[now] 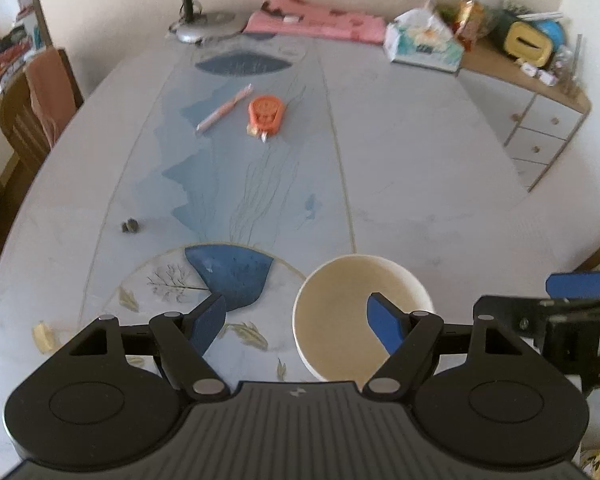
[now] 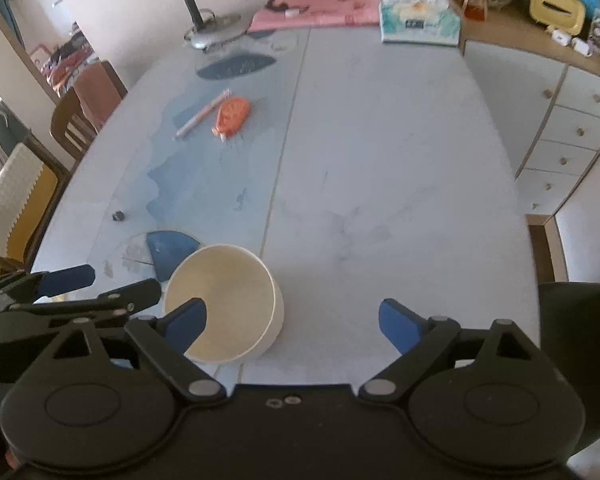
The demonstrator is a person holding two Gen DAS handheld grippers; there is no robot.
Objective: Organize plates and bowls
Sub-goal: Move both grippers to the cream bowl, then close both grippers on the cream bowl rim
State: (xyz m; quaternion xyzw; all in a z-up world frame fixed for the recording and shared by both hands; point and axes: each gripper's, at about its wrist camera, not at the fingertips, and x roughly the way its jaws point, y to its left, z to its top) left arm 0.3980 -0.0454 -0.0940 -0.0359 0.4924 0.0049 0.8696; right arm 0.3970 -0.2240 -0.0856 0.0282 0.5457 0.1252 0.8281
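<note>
A single cream bowl (image 1: pixel 332 320) stands upright on the pale, blue-patterned table (image 1: pixel 412 168), close in front of both grippers. My left gripper (image 1: pixel 296 322) is open; its right finger hangs over the bowl's inside and its left finger stands off to the left, not touching. In the right wrist view the same bowl (image 2: pixel 232 292) sits low and left. My right gripper (image 2: pixel 292 324) is open wide, with its left finger over the bowl's near rim and its right finger over bare table. Neither pair of pads presses on the bowl. The two grippers flank each other.
Farther back lie an orange gadget (image 1: pixel 266 114) and a pink pen (image 1: pixel 224 108). A lamp base (image 1: pixel 204 26), pink cloth (image 1: pixel 316 20) and tissue box (image 1: pixel 424 44) line the far edge. A drawer cabinet (image 1: pixel 540 128) stands right, a chair (image 1: pixel 28 112) left.
</note>
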